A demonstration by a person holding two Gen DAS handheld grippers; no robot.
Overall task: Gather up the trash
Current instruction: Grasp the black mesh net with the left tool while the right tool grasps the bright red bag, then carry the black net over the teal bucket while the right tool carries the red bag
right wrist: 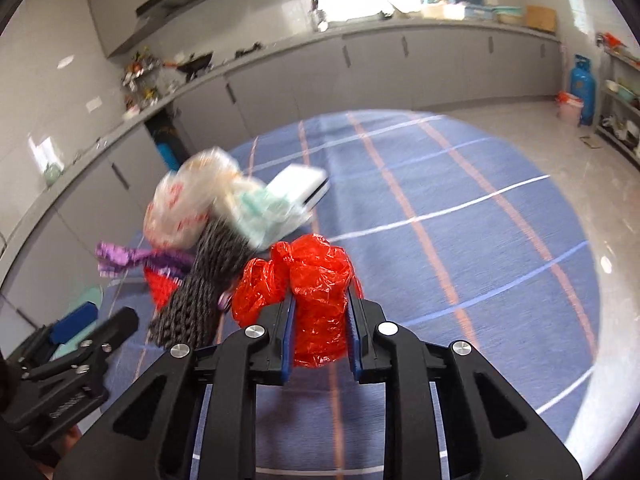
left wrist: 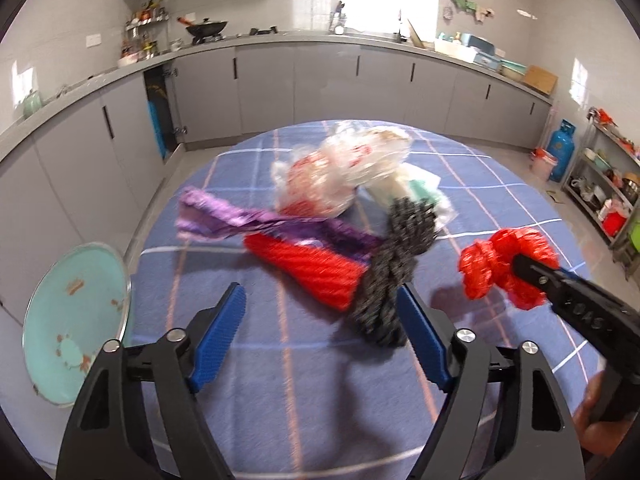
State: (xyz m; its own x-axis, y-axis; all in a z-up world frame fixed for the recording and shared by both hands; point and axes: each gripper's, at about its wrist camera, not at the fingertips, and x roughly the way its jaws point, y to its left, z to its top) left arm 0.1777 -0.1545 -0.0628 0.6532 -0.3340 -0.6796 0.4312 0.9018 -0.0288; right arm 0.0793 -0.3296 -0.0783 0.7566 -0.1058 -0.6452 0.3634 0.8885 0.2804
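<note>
A heap of trash lies on the round table with a blue checked cloth (left wrist: 320, 360): a clear plastic bag (left wrist: 340, 176), a purple foam net (left wrist: 240, 220), a red foam net (left wrist: 308, 268), a black foam net (left wrist: 392, 264) and a white-green packet (right wrist: 280, 204). My left gripper (left wrist: 320, 312) is open, its blue pads (left wrist: 224, 328) wide apart just short of the red and black nets. My right gripper (right wrist: 320, 312) is shut on a crumpled red plastic bag (right wrist: 316, 284), held above the cloth to the right of the heap; the bag also shows in the left wrist view (left wrist: 504, 268).
A teal round lid or basin (left wrist: 76, 320) stands off the table's left edge. Grey kitchen cabinets (left wrist: 320, 80) run along the back walls. A blue gas cylinder (left wrist: 560, 148) and a shelf rack (left wrist: 612, 188) stand at the right.
</note>
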